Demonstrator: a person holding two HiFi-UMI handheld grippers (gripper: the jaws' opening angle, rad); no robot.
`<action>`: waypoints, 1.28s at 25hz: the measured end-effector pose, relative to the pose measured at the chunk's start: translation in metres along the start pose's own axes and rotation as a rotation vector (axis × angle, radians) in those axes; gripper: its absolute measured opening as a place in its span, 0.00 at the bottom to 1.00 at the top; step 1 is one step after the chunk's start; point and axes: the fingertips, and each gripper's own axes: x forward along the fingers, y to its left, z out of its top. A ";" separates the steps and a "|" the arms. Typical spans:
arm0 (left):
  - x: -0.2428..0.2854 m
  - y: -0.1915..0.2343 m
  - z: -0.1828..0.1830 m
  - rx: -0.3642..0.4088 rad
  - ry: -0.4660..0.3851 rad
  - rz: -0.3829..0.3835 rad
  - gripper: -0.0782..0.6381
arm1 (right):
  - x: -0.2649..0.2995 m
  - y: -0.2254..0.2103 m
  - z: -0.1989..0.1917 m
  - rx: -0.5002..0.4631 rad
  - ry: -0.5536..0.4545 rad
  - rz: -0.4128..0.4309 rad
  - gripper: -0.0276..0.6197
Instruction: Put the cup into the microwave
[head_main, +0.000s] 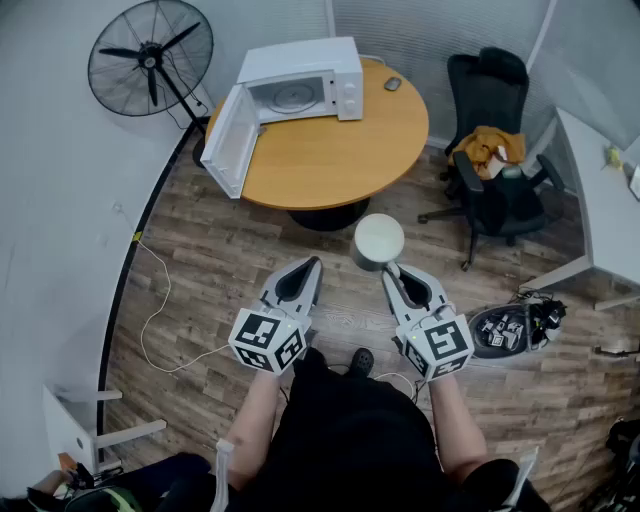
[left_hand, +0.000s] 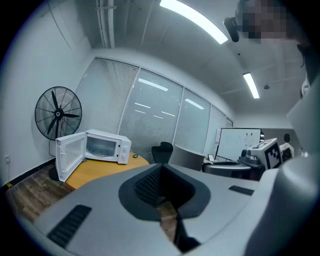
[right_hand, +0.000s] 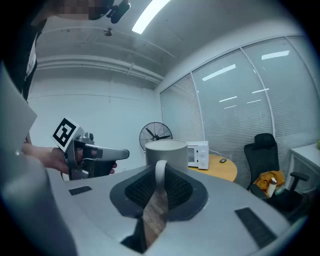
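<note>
Cup (head_main: 379, 241) held by its handle (right_hand: 160, 172) in the right gripper's (head_main: 393, 270) jaws, over the floor (head_main: 230, 260), well apart from the open microwave (head_main: 300, 85) on the tabletop (head_main: 340, 150); left gripper's (head_main: 312, 262) jaws together, empty.

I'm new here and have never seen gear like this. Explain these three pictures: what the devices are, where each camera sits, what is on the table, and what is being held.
There is no robot: a person stands holding a hand-held claw in each hand. The head view looks down from a camera on the person's head and shows the left claw and the right claw. The cubes with square markers are part of the claws. The other two pictures come from cameras riding on each claw, looking along its jaws. On the round wooden table sits a white microwave with its door swung open. The right claw is closed on the handle of a white cup, held above the floor, short of the table. The left claw's jaws are together with nothing between them.
</note>
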 end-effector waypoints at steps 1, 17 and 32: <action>0.000 0.001 0.000 0.001 0.001 -0.001 0.10 | 0.001 0.000 0.000 0.002 -0.002 0.000 0.12; -0.001 0.009 -0.011 -0.006 0.028 0.049 0.10 | 0.013 0.001 0.000 0.035 0.002 0.026 0.13; 0.013 0.054 -0.011 -0.029 0.045 0.056 0.10 | 0.066 -0.006 -0.003 0.048 0.024 0.026 0.13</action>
